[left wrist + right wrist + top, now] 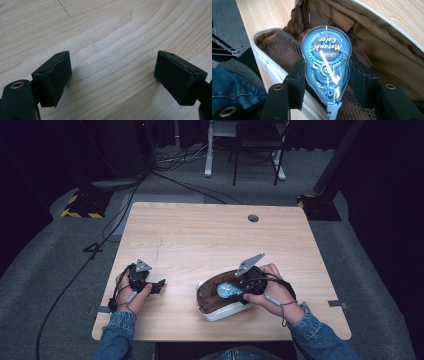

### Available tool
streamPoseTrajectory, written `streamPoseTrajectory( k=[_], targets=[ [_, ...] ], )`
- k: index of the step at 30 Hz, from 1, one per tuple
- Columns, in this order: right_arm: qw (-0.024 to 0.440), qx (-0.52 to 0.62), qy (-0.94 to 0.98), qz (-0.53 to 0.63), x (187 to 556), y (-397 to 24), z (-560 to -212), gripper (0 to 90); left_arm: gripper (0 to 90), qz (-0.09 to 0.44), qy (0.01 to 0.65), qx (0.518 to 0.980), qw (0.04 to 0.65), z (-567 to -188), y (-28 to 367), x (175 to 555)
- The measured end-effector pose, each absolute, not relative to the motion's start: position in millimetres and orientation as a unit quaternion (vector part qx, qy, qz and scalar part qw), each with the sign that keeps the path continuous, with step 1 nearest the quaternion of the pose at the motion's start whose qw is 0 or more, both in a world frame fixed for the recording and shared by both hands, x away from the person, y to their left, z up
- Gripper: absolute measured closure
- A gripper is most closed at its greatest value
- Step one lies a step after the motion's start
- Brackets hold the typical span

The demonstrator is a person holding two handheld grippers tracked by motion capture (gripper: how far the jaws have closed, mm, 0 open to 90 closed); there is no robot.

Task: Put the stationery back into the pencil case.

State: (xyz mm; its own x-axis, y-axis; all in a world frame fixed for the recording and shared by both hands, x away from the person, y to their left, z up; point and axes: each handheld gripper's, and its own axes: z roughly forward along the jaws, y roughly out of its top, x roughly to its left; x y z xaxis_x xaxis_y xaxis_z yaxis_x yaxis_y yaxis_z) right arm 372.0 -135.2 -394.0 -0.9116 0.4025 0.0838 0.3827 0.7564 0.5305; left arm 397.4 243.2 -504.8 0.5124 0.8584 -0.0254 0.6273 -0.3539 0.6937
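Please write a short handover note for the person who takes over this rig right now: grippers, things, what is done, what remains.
Right gripper: shut on the clear blue plastic correction tape dispenser, held over the open brown fabric pouch with white rim.
Left gripper: open, holding nothing, above the bare light wooden table.
Done: dispenser gripped and brought to the pouch.
Left: probably lower it inside, release, perhaps close the pouch.

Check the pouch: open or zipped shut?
Open. The pouch gapes, its brown lining and mesh pocket exposed, and the right tool holds the blue correction tape over the opening.
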Motion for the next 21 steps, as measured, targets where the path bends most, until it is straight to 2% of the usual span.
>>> streamPoseTrajectory(
  k=[3, 6, 21],
  targets=[
    [0.025, 0.204, 0.934, 0.294, 376, -134, -398, 49.1, 14.5, 0.174, 0.462, 0.804, 0.331, -505, 243, 397],
    [0.026, 0.202, 0.932, 0.301, 380, -134, -403, 32.6, 14.5, 0.175, 0.461, 0.805, 0.331, -505, 243, 398],
    [0.059, 0.231, 0.907, 0.347, 379, -158, -382, 34.7, 14.6, 0.175, 0.459, 0.806, 0.330, -505, 243, 398]
  ],
)
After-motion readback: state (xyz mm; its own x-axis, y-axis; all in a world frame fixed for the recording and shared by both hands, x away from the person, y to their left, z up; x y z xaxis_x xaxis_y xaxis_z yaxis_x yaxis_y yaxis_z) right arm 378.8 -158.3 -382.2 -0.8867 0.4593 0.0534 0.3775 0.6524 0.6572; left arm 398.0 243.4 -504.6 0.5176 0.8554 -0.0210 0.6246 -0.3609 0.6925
